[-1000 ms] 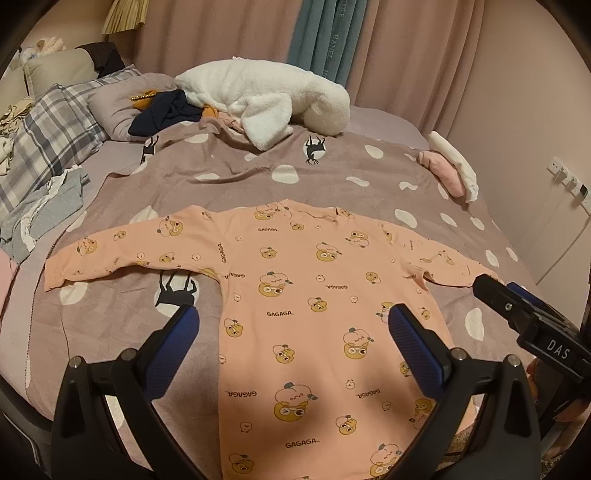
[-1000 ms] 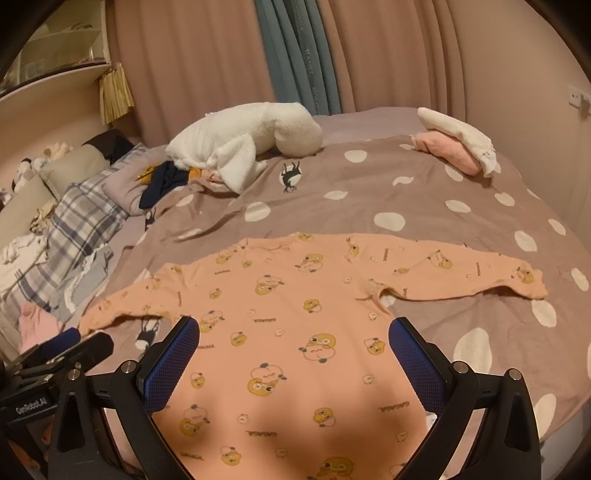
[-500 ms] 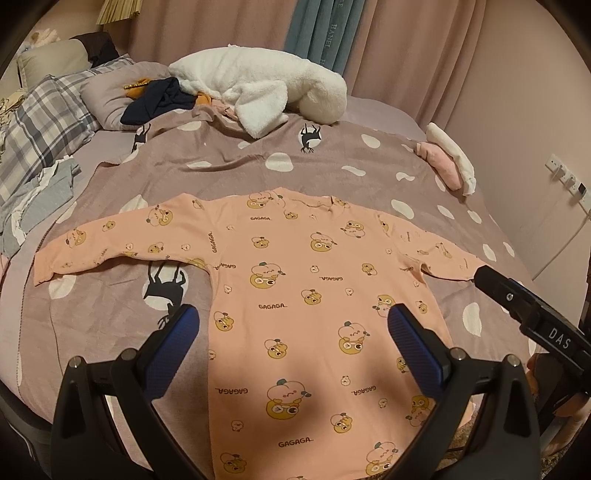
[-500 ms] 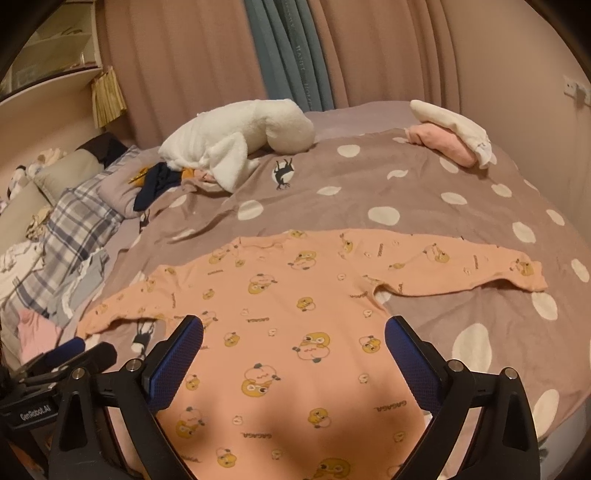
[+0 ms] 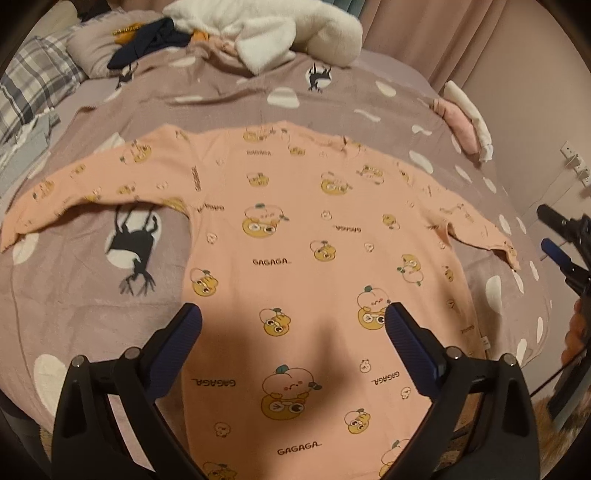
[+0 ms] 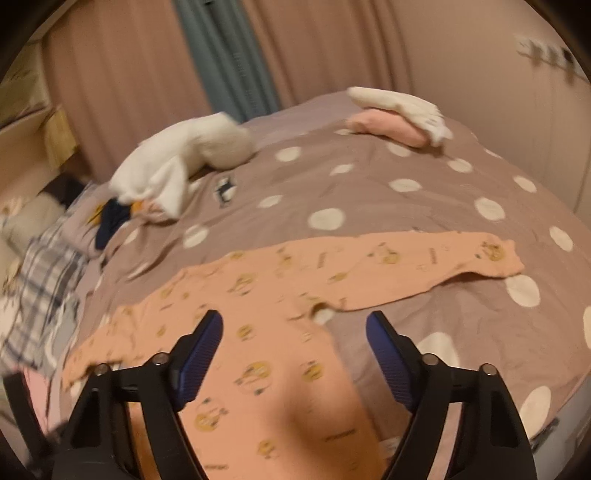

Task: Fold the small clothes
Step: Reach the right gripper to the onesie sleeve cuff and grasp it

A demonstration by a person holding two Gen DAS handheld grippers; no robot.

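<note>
Definitely someone's bedroom at home. There's a big bed with a mauve duvet cover dotted with cream spots and black cat prints (image 5: 229, 92), and at its far end sit a grey plaid pillow (image 5: 33, 81) and a fluffy white blanket heap (image 5: 280, 33). Behind the bed hang floor-length dusty-pink curtains (image 6: 122, 92) with a teal curtain panel (image 6: 225, 62) between them.

My right wrist view is smeared throughout: the prints on the peach long-sleeved top (image 6: 280, 295) cannot be read there, and its hem runs off the bottom edge. In my left wrist view the hem (image 5: 295, 469) is likewise cut off, and my own fingers (image 5: 177, 347) cover part of the top. My right gripper (image 5: 565, 243) shows only partly at the edge.
</note>
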